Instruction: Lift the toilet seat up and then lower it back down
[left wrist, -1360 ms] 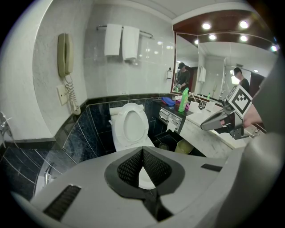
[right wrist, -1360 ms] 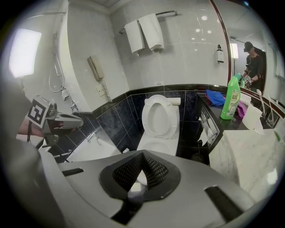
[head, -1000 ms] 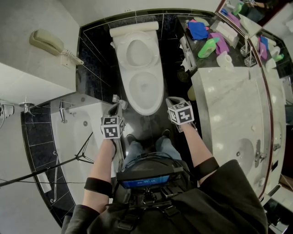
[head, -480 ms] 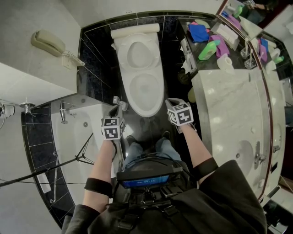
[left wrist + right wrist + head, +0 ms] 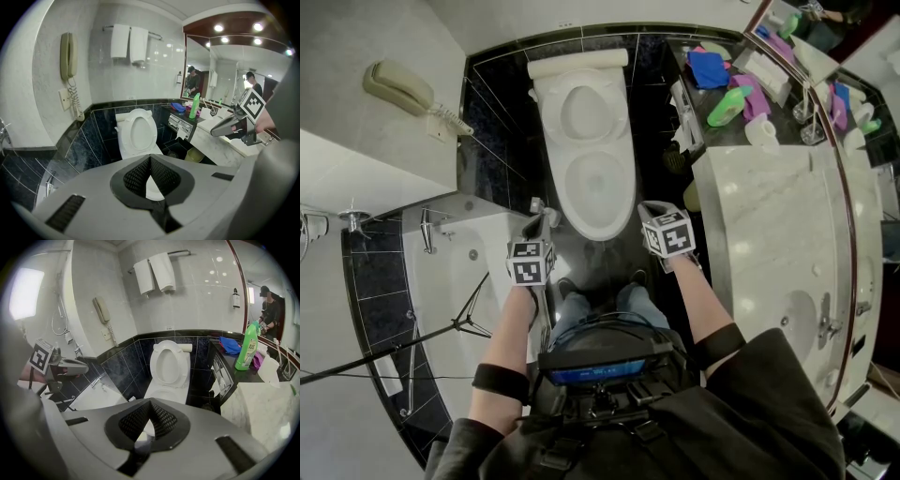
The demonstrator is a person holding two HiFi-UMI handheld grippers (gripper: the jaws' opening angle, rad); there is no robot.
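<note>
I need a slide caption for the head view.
The toilet with seat raised; left tongs and right tongs shut, empty, held before it.

Bright, even indoor light from ceiling spotlights (image 5: 218,28), repeated in the mirror (image 5: 220,70). Glare streaks the glossy black tiles (image 5: 502,103) and the marble counter (image 5: 769,216); the white toilet (image 5: 586,141) is nearly washed out. Both gripper views bend strongly at the edges, with dark corners and soft foregrounds. No motion blur.

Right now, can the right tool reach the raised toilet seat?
Probably yes. The right tool hangs in front of the bowl, with nothing between it and the seat standing upright behind. Its jaws are shut, so they must open first.
</note>
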